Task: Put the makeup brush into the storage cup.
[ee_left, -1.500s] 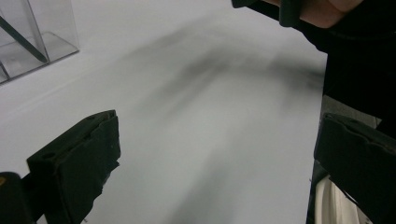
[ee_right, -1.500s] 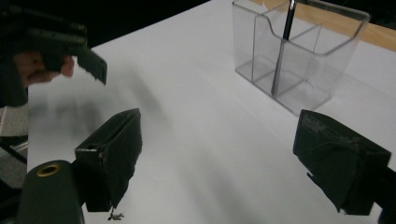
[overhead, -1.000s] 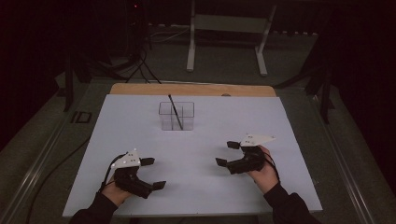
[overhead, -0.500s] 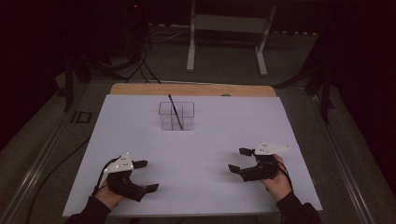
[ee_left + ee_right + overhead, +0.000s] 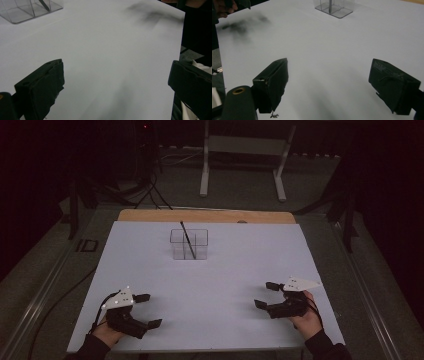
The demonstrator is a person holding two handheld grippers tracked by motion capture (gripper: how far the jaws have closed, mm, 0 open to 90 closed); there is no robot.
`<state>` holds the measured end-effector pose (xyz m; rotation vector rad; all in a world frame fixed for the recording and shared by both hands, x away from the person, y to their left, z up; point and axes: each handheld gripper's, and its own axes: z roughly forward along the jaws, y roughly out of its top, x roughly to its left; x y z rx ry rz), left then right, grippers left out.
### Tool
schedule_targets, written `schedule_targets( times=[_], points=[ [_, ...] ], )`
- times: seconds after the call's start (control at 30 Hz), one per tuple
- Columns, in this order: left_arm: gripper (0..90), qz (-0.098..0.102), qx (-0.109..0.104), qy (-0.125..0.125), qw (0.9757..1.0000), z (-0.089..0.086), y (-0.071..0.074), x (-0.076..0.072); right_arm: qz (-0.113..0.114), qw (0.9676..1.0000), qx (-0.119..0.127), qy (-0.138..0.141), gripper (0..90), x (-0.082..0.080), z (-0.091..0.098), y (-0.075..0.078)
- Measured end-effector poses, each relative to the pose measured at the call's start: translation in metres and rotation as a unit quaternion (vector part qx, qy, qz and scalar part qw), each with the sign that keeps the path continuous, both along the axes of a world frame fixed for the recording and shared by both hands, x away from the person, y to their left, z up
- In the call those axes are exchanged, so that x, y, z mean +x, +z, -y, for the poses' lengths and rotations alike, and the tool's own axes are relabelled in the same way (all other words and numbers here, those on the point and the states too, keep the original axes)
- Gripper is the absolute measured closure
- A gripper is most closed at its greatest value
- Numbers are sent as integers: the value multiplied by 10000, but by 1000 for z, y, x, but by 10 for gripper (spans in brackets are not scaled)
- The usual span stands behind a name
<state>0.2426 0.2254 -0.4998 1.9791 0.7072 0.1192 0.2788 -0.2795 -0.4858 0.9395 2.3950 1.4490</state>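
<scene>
We hold both grippers low over the near part of the white table point(image 5: 240, 270), well apart from each other. Left gripper point(image 5: 146, 310): jaws spread wide, nothing between them. Right gripper point(image 5: 267, 295): jaws likewise wide apart and empty; its own camera shows bare table surface between the black pads point(image 5: 273, 80).

The work item, as we read it, is the thin dark pen point(image 5: 187, 240), standing tilted in the clear divided holder point(image 5: 189, 245) toward the far middle of the table, well away from both grippers. Its top leans to the far left, above the rim.

Handling judgement: the pen looks light, stiff and narrow, likely smooth, so it could swivel or slip in a loose pinch. We would take it on the exposed upper shaft, above the holder rim, jaws square across it. The holder looks like light, rigid plastic and may tip or slide if the pen drags on its wall; lift along the pen's lean. Which compartment holds the tip is hard to make out in this dim view.
</scene>
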Motion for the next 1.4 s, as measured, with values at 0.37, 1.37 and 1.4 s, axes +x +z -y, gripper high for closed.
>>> schedule_targets(
  times=[0.37, 1.37, 1.4],
  points=[
    [21, 75, -12, 110, 9999, -9, -3, 1, -3, 9999, -8, -164, 160, -8, 17, -7],
    [21, 34, -299, 197, 9994, -11, -10, 5, -86, 9993, -330, -164, 163, -8, 21, -22],
    [21, 37, -301, 199, 9993, -11, -10, 5, -81, 9993, -339, -159, 163, -8, 20, -22]
  ],
)
